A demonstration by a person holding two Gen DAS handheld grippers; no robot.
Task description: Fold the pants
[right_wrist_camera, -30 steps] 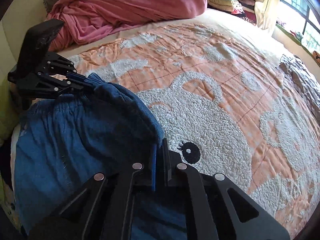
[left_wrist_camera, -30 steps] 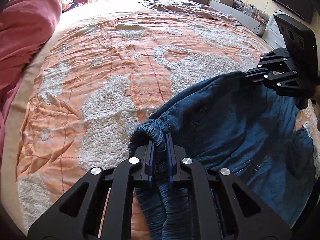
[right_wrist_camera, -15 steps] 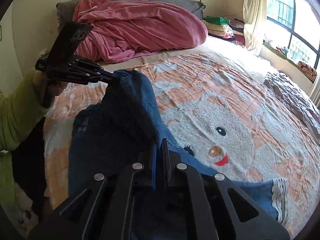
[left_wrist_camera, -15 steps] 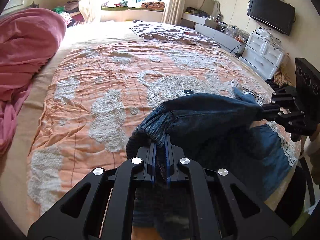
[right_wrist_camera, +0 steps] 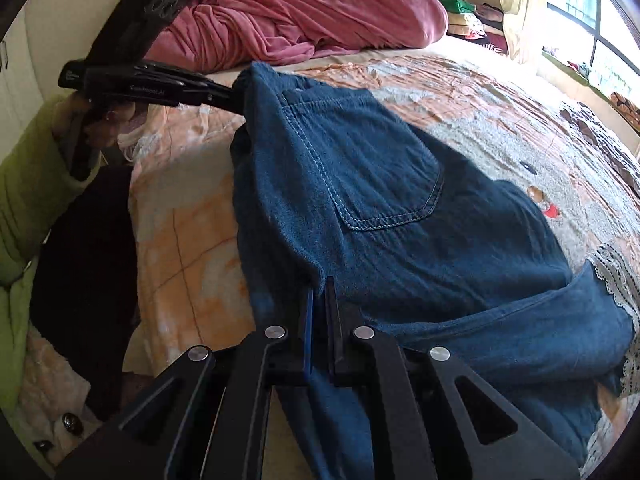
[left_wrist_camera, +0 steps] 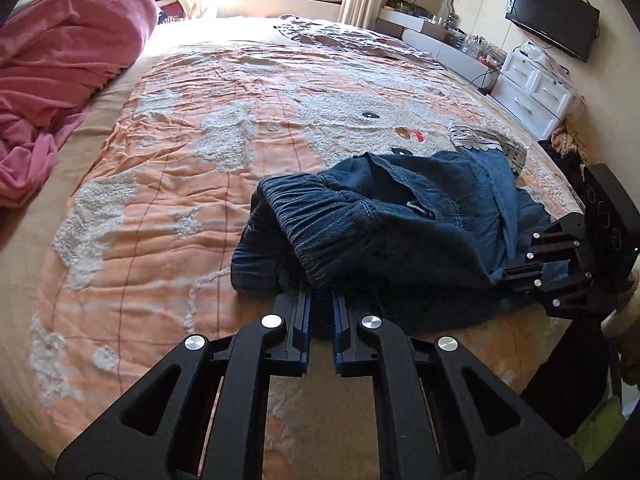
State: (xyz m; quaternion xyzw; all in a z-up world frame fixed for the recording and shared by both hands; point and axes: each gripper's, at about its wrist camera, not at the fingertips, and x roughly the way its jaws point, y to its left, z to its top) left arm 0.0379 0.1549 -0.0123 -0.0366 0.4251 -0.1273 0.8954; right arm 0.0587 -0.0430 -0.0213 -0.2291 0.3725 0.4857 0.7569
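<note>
Blue denim pants [left_wrist_camera: 404, 236] with an elastic waistband and lace-trimmed hems [left_wrist_camera: 486, 142] lie bunched on the orange bedspread [left_wrist_camera: 200, 184] near its front right edge. My left gripper [left_wrist_camera: 320, 300] is shut on the waistband at one end. My right gripper [right_wrist_camera: 319, 292] is shut on the pants [right_wrist_camera: 360, 200] at the other side, with the back pocket [right_wrist_camera: 380, 168] facing up. Each gripper shows in the other's view: the right gripper [left_wrist_camera: 516, 274] and the left gripper [right_wrist_camera: 228, 94], both pinching the denim.
A pink blanket [left_wrist_camera: 60, 72] is heaped at the head of the bed [right_wrist_camera: 300, 12]. A patterned cloth [left_wrist_camera: 352, 40] lies at the far edge. White drawers [left_wrist_camera: 532, 92] and a wall TV [left_wrist_camera: 552, 12] stand beside the bed. My green sleeve [right_wrist_camera: 20, 200] is at the left.
Both grippers have pulled back and lowered the pants onto the bed's near edge. The pants were held up in the air before; they now rest spread on the bedspread.
</note>
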